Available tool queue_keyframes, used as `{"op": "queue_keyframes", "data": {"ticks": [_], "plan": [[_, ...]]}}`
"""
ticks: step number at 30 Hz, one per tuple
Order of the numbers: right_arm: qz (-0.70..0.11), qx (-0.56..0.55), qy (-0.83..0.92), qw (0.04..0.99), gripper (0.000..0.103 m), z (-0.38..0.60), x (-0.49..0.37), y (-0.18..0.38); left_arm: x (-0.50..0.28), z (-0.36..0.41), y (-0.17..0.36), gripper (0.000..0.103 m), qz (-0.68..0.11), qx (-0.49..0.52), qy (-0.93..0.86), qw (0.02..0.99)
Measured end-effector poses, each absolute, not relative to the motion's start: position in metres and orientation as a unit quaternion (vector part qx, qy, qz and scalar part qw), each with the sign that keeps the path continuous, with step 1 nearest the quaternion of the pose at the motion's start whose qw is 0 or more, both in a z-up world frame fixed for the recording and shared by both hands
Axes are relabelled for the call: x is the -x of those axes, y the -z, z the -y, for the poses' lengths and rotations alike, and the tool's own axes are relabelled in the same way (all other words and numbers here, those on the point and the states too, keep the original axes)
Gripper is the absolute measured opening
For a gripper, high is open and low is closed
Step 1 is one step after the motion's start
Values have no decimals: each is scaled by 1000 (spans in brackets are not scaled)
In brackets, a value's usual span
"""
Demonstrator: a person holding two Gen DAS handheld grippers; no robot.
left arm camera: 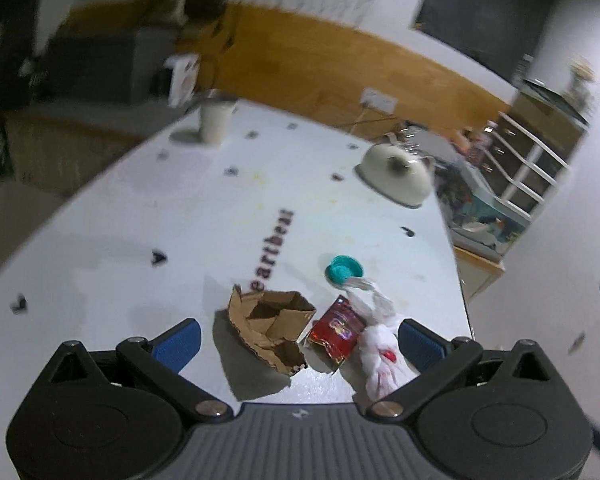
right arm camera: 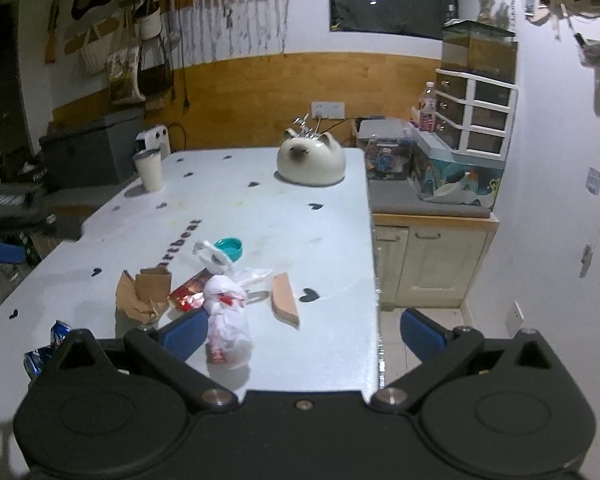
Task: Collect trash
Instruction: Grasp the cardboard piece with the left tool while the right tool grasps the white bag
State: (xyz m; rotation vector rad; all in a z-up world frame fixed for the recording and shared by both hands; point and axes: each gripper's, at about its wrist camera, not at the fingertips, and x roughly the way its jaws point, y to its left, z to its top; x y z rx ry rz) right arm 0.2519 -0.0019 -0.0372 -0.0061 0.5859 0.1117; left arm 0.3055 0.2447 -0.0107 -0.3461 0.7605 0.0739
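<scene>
Left gripper (left arm camera: 300, 340): spread wide, nothing held.
Right gripper (right arm camera: 302, 334): spread wide, nothing held.
Trash: torn cardboard (left arm camera: 270, 330), red wrapper (left arm camera: 336, 328), plastic bag (right arm camera: 226, 312) and teal cap (right arm camera: 229, 248) are clustered near, on the table (right arm camera: 260, 200).
Progress: nothing is seen collected; all remains.

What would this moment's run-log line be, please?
left gripper: open, over torn cardboard | right gripper: open, empty | white plastic bag: on table

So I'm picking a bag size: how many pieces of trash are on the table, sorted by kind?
Cardboard: 2, a torn box and a flat piece
Wrappers: 2, a red one and a blue one
Plastic bag: 1
Teal lid: 1
Total: 6
</scene>
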Motion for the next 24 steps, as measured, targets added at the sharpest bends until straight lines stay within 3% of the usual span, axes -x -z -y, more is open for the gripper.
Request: {"op": "queue_keyframes", "data": {"ticks": [7,24], "plan": [[-297,39,-81,951,103,-23,-268,44,-364,-260,57,103,-418,248,-66,872],[-330,68,-102,936,103,-49,-324,85,-438,-263,119,103,-513,296,-160,790]]}}
